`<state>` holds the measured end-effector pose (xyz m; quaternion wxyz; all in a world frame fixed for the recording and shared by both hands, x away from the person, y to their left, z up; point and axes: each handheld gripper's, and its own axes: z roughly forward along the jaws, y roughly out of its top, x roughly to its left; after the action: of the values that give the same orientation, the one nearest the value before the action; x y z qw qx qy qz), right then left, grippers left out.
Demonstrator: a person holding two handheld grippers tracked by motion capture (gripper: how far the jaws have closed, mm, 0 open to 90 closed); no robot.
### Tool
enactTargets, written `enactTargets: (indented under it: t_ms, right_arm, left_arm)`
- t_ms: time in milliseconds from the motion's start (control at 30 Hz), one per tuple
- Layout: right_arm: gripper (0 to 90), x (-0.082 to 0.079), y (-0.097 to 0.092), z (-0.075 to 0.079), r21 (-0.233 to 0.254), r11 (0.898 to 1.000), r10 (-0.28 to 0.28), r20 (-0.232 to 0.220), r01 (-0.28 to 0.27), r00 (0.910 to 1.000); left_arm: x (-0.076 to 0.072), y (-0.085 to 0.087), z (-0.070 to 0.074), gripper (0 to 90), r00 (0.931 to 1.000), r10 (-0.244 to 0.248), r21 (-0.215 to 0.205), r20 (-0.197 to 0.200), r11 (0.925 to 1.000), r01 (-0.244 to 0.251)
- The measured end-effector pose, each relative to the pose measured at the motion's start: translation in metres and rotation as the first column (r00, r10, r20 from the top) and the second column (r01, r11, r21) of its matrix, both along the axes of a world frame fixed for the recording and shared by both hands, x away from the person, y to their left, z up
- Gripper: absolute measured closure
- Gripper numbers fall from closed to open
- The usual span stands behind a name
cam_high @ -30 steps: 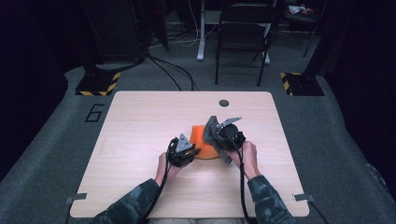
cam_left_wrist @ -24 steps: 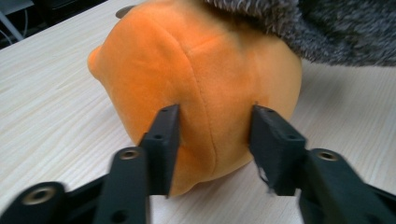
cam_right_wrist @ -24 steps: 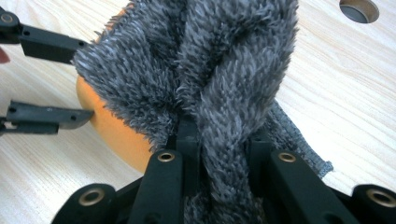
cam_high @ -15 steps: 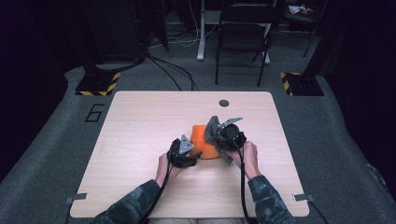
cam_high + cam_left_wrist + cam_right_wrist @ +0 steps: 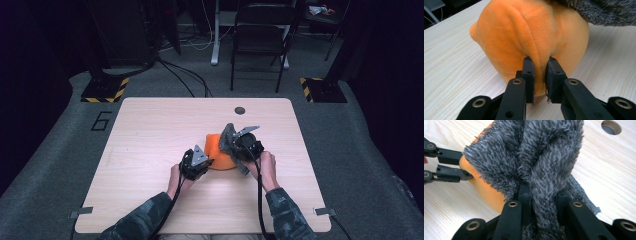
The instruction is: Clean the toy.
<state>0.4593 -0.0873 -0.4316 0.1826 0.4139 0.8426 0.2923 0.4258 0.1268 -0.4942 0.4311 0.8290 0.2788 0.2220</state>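
Camouflage sleeves point(image 5: 145, 217), black hand-held gripper point(image 5: 196, 164), brass rivets

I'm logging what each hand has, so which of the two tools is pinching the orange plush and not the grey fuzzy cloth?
The left tool: its jaws squeeze a fold of the orange plush. The right tool clamps the grey cloth.

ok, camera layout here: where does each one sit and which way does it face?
High view: above the person's side, facing forward and down on the table; forearms, both tongs.
Left gripper view: on the left tongs, jaws pinching the orange plush.
Right gripper view: on the right tongs, clamped on the grey fuzzy cloth.
All share plush and cloth.
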Motion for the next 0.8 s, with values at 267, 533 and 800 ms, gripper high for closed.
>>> enactTargets:
  t_ms: [267, 533, 800]
  right_arm:
    - [73.9, -0.007, 0.001, 0.022, 0.031, 0.999, 0.009, 0.042, -0.010, 0.9991]
    - [73.8, -0.017, 0.029, 0.021, 0.011, 0.997, 0.078, 0.062, -0.079, 0.9950]
    - [73.9, -0.011, 0.023, 0.012, -0.035, 0.998, 0.055, 0.041, -0.054, 0.9976]
  left_arm:
    - [-0.003, 0.001, 0.011, 82.3, 0.9998, -0.003, -0.028, -0.019, 0.9996, 0.002]
    - [-0.008, -0.005, 0.011, 82.1, 0.9995, -0.029, -0.006, -0.009, 0.9996, 0.028]
    - [-0.003, -0.002, 0.006, 81.4, 0.9991, -0.032, -0.005, -0.029, 0.9995, 0.032]
